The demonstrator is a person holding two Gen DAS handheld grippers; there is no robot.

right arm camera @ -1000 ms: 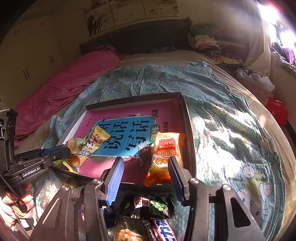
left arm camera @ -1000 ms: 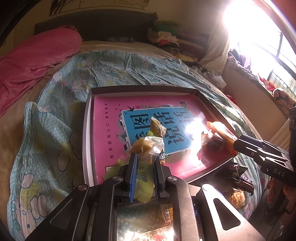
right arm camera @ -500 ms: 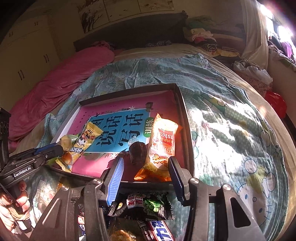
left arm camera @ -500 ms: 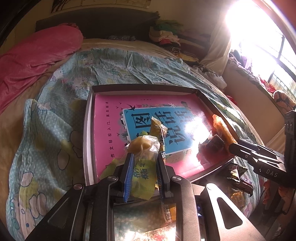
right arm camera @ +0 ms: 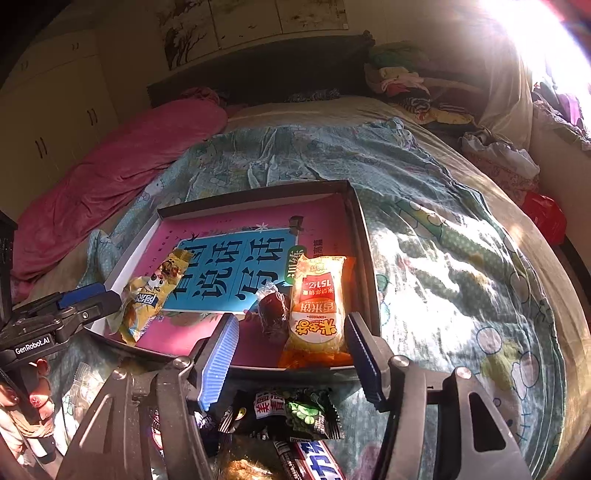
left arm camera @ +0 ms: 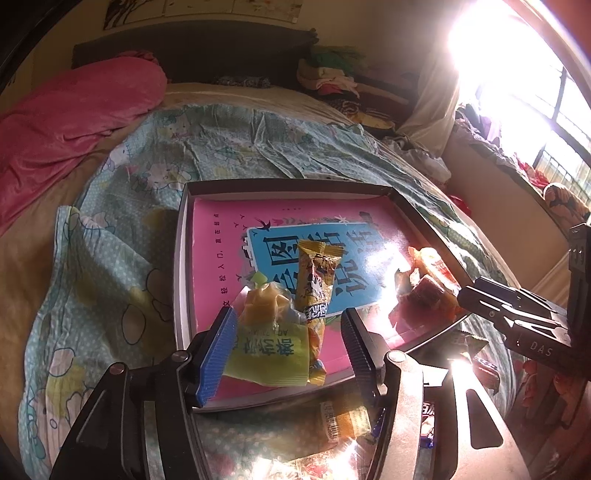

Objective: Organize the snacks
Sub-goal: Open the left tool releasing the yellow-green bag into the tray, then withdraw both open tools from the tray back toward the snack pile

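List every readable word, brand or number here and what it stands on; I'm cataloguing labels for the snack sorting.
"GenRobot.AI": on the left gripper, seen from the right wrist.
"DAS": on the right gripper, seen from the left wrist.
"说话写话": large characters on the book cover in the tray.
"训练": green tag on that cover.
"1512": on the orange rice cracker pack, upside down.
Other snack wrappers: print too small or blurred.

We see a bed (right arm camera: 461, 258) under a pale green cartoon-print sheet (left arm camera: 122, 266), with a pink blanket (left arm camera: 70, 122) heaped along its left side. Behind it stand a dark headboard (left arm camera: 192, 48) and a pile of clothes (right arm camera: 402, 81) — prints (right arm camera: 255, 22) hang above. White wardrobe doors (right arm camera: 55, 110) stand left; the window (left arm camera: 546, 110) glares.
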